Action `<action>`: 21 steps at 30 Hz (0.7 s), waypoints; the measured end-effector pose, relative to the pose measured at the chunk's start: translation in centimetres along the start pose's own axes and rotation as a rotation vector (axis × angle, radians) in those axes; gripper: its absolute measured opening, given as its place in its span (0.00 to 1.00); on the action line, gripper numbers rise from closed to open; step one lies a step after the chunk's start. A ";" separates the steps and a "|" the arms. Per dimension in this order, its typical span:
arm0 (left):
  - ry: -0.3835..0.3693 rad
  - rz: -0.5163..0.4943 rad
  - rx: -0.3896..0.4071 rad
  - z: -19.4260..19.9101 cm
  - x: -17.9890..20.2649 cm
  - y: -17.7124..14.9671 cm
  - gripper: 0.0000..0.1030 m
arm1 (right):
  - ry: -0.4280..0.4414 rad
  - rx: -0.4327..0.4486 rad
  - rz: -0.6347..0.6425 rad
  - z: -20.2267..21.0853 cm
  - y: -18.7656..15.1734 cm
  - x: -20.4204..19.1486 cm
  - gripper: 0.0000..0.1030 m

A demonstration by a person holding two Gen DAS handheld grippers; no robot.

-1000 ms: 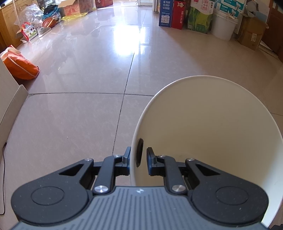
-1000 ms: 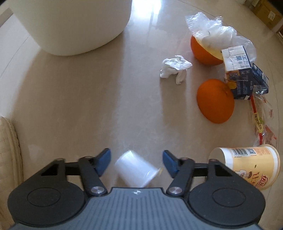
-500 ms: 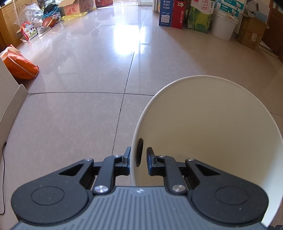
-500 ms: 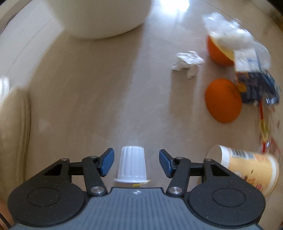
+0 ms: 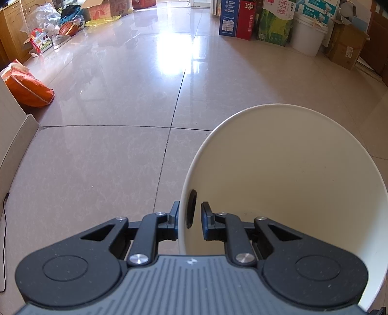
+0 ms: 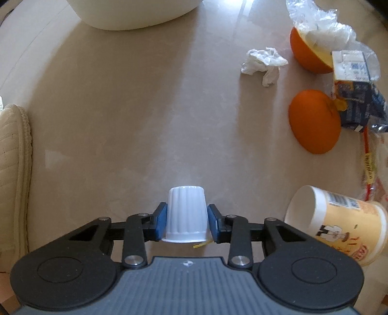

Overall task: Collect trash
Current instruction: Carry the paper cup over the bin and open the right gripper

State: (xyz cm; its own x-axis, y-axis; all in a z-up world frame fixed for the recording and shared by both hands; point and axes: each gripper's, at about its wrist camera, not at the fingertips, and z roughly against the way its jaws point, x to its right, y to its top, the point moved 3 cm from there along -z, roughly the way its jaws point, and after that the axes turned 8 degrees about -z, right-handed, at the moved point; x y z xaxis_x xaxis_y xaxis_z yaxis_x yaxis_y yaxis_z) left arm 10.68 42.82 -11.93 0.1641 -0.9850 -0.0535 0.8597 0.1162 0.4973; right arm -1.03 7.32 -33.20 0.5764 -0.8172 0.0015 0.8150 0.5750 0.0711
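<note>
A small white ribbed cup (image 6: 186,208) stands upside down on the tiled floor. My right gripper (image 6: 186,221) points straight down around it, jaws closing, and the blue pads (image 6: 161,221) touch its two sides. My left gripper (image 5: 189,214) is shut on the rim of a cream bin (image 5: 291,181), one finger inside and one outside. The bin's base (image 6: 131,12) shows at the top of the right wrist view. More trash lies to the right: a crumpled tissue (image 6: 264,64), two orange peel halves (image 6: 314,121), a blue carton (image 6: 351,80) and a yellow paper cup (image 6: 334,223) on its side.
Clear plastic wrap (image 6: 320,26) covers the far peel half. A cream quilted cloth (image 6: 14,174) lies at the left edge. In the left wrist view an orange bag (image 5: 29,87) sits at the left, and boxes (image 5: 242,19) and a white bucket (image 5: 306,36) line the far wall.
The small white cup, tipped over a second ago, now stands upside down between the right fingers. The right jaws have narrowed onto its sides. The left gripper and the bin have not moved.
</note>
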 end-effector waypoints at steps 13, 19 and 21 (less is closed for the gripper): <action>0.003 -0.046 -0.013 -0.1 0.3 0.3 0.14 | 0.061 0.158 0.058 14.3 3.8 -2.1 0.39; 0.002 -0.049 -0.027 -0.2 0.3 0.6 0.11 | 0.117 0.356 0.117 24.8 9.4 -3.0 0.39; 0.001 -0.046 -0.023 -0.1 0.2 0.8 0.10 | 0.134 0.420 0.118 27.3 11.0 -3.2 0.39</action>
State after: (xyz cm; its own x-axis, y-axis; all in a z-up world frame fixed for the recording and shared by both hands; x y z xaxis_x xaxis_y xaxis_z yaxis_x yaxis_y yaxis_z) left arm 11.47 42.76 -11.62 0.1247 -0.9892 -0.0767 0.8773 0.0738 0.4743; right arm 4.47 15.19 -5.17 0.6890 -0.7187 -0.0934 0.6646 0.5752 0.4770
